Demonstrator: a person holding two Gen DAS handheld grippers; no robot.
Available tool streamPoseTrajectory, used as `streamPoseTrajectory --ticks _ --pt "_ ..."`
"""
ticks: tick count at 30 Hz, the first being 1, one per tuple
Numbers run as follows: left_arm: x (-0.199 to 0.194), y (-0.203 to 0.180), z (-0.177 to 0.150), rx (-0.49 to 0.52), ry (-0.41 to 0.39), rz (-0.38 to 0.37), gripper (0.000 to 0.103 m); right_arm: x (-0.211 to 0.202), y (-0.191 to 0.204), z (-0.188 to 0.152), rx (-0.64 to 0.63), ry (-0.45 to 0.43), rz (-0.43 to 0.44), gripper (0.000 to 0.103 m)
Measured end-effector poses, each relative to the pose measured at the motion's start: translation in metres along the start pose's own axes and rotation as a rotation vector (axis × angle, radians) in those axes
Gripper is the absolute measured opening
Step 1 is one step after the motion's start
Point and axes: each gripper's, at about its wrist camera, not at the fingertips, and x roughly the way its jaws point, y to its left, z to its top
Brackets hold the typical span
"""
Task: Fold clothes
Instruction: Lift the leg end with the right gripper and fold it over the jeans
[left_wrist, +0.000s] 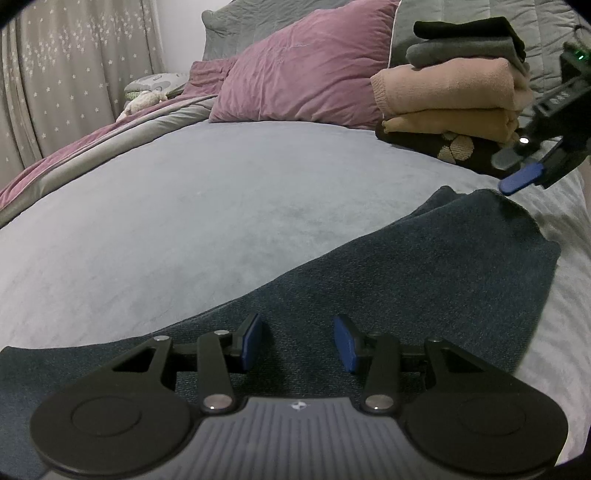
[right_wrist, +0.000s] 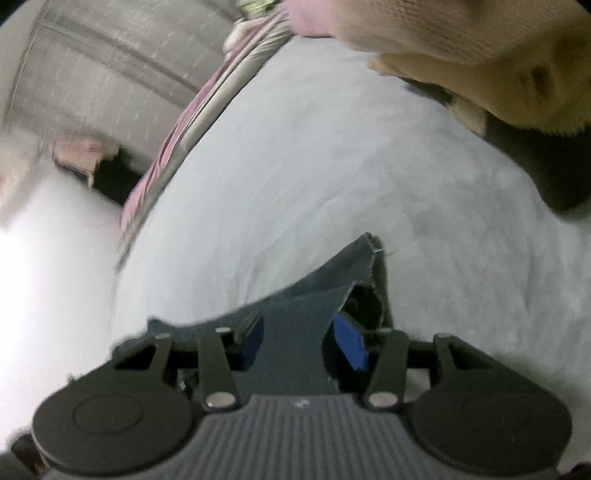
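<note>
The jaws of the left gripper (left_wrist: 297, 341) are seen standing apart, empty, low over the near end of the dark blue denim garment (left_wrist: 388, 280), which is spread flat across the pale grey-blue plush bedcover (left_wrist: 184, 206). The jaws of the right gripper (right_wrist: 304, 341) are also apart, but a frayed corner of the same denim lies between the blue pads (right_wrist: 349, 347); no clamping is shown, so the cloth is judged loosely bracketed rather than held. In the left wrist view the right gripper (left_wrist: 517, 171) is seen at the far corner of the garment, just beside the stack of folded knitwear in black, grey, pink and tan (left_wrist: 450, 85). Further out, a mauve velvet pillow (left_wrist: 303, 70) is propped against grey quilted bedding, and a star-patterned beige curtain (left_wrist: 74, 66) hangs at the left.

The risk is judged to be this: if the right jaws are closed on the frayed edge alone, only a few threads may be caught and the corner may slip free during the fold. The stack could be knocked over by the right gripper, given how near it stands. An uneven fold could result if the left end is lifted late.

No legible writing is found; only a small pale emblem is visible on each gripper body, too small to be read
</note>
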Motion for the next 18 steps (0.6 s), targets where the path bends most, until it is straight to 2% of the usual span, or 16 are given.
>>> streamPoseTrajectory --ticks 4,9,12,18 --pt "0.001 0.001 0.0 -0.004 0.001 -0.001 0.044 0.008 -0.012 0.002 0.047 0.012 0.0 0.042" --pt "0.002 0.0 0.001 -0.006 0.002 0.0 0.044 0.022 -0.019 0.003 0.094 0.04 0.077 0.04" --pt "0.002 0.0 0.0 -0.005 0.002 0.001 0.044 0.032 -0.021 0.005 0.096 0.057 0.059 0.04" --pt "0.001 0.001 0.0 -0.003 0.003 0.002 0.045 0.062 -0.033 0.01 0.173 0.085 0.109 0.04"
